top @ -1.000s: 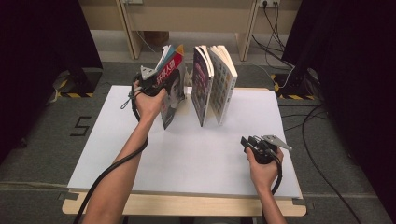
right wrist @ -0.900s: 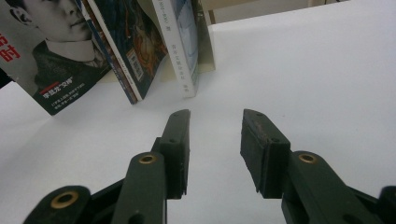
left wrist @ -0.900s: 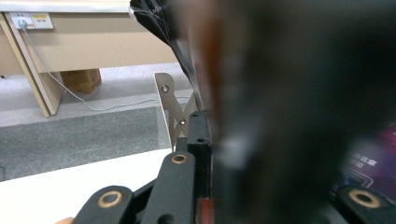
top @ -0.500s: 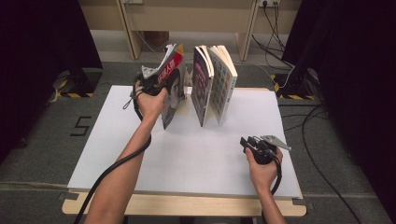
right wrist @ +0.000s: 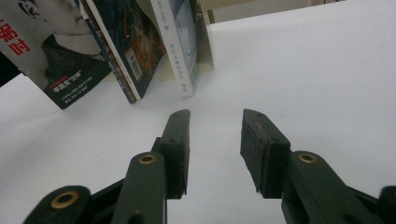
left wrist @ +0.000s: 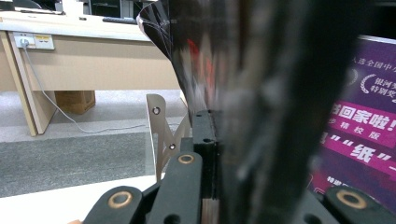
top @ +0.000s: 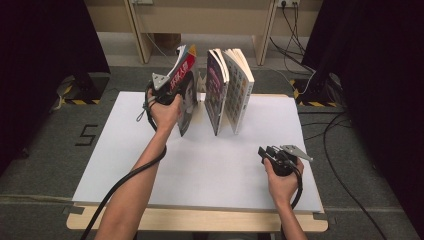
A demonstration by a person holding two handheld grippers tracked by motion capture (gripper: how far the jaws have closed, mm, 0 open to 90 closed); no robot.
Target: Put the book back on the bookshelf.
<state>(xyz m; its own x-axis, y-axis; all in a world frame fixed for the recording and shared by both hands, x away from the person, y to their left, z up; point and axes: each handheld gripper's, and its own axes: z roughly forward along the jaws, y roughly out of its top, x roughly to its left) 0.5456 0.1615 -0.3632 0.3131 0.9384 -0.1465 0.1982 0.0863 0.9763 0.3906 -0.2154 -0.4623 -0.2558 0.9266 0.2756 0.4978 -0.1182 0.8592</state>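
My left gripper has just closed its jaws and is clamped on the magazine, which stands tilted at the far left of the white table, just left of two upright books. My right gripper rests near right, jaws apart, holding nothing.

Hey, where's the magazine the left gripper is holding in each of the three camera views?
High view: magazine at the table's far left-centre, clamped in the left gripper.
Left gripper view: blurred, centre, between the jaws.
Right gripper view: top left.
Shared landmark: the purple book beside it.
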